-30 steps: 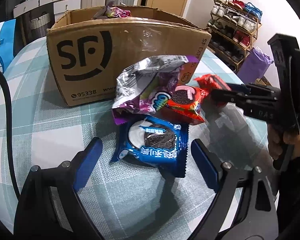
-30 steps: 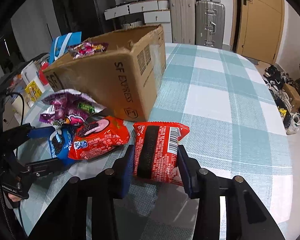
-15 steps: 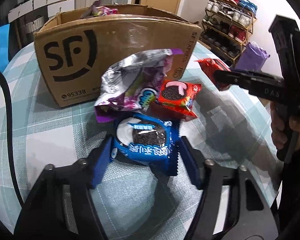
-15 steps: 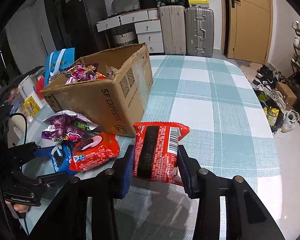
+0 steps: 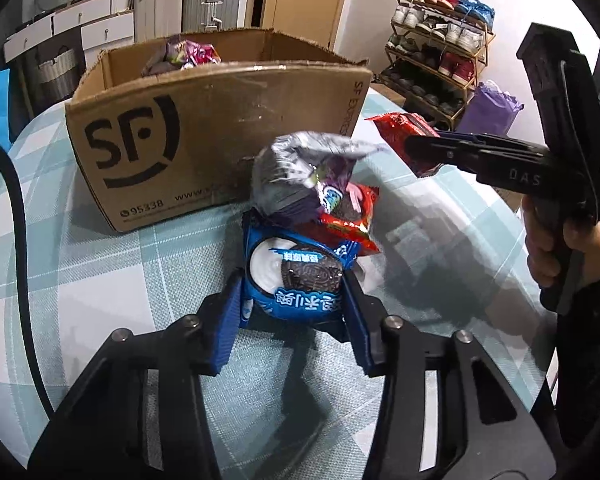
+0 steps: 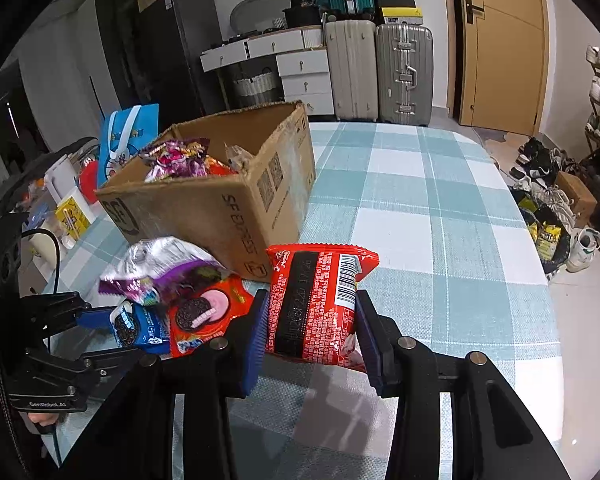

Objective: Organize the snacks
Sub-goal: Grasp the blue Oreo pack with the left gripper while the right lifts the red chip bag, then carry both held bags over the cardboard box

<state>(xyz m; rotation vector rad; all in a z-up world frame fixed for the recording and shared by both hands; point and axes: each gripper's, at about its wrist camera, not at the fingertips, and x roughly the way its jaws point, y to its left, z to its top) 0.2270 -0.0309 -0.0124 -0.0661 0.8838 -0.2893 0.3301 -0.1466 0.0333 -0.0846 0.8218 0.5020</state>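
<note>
Left wrist view
Left claw: clenched on the blue pack, both pads pressing its sides.
Blue pack: partly under the red pack and the silver-purple bag, close in front of the box on the worktop.
Right claw: gripping a red packet, held clear of the worktop.

Right wrist view
Right claw: clamped on the red packet, barcode side facing up.
Box: open, snacks inside, toward the worktop's left edge.
Left claw: closed around the blue pack.

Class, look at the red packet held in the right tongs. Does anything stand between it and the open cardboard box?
Nothing visible does. The red packet in the right tongs is off the table; the cardboard box is open-topped, partly filled with snacks.
</note>
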